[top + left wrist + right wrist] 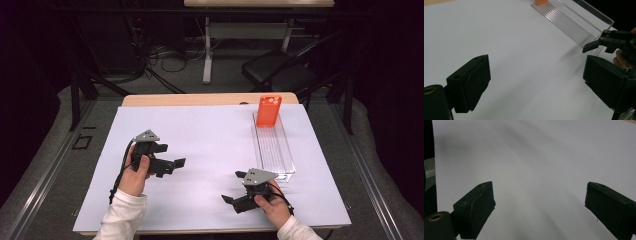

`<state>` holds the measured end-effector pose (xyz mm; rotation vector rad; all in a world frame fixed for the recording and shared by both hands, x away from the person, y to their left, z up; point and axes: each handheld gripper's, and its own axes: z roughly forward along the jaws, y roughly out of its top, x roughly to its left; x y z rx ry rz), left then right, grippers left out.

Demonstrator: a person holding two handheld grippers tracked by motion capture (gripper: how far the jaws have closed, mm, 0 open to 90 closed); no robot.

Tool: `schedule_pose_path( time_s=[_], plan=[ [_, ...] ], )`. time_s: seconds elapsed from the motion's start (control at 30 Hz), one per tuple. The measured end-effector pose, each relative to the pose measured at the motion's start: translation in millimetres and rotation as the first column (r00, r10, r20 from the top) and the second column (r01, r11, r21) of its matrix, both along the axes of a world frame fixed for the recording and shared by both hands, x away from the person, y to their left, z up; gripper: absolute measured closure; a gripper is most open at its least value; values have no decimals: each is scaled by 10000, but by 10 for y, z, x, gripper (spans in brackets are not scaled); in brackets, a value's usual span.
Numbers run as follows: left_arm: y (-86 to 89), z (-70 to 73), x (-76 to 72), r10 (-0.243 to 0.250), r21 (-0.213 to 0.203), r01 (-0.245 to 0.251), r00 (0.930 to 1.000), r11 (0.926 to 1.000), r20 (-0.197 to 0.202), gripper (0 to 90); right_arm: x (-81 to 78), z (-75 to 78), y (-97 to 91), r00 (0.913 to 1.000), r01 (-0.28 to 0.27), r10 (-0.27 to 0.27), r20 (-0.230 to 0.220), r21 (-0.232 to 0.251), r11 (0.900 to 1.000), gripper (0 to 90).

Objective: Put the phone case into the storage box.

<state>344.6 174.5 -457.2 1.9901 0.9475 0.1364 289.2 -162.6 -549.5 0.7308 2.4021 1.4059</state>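
We are holding two grippers over the white tabletop point(210, 145): the left gripper point(175, 164) is hovering with jaws spread, empty; the right gripper point(234, 186) likewise, jaws released. Farther right, one clear tray point(280, 150) is lying, one orange block point(269, 111) standing at its far end.

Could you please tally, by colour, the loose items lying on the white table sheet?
Orange: 1, the orange block standing upright at the far end of the tray.
Clear: 1, the clear plastic tray lying lengthwise at the right.
Total: 2.
Left claw and right claw both stand open, holding nothing.
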Motion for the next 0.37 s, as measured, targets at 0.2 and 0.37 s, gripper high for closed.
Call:
schedule_pose_path(
  time_s=[0.2,0.37],
  plan=[
    [22,10,2,43,-40,-43,10000,10000,15,76,1,-1,-1,10000,20,-20,-9,7,10000,86],
    [60,27,2,158,-93,-158,9998,9998,75,76,-7,15,-14,10000,42,-42,7,71,10000,93]
  ],
)
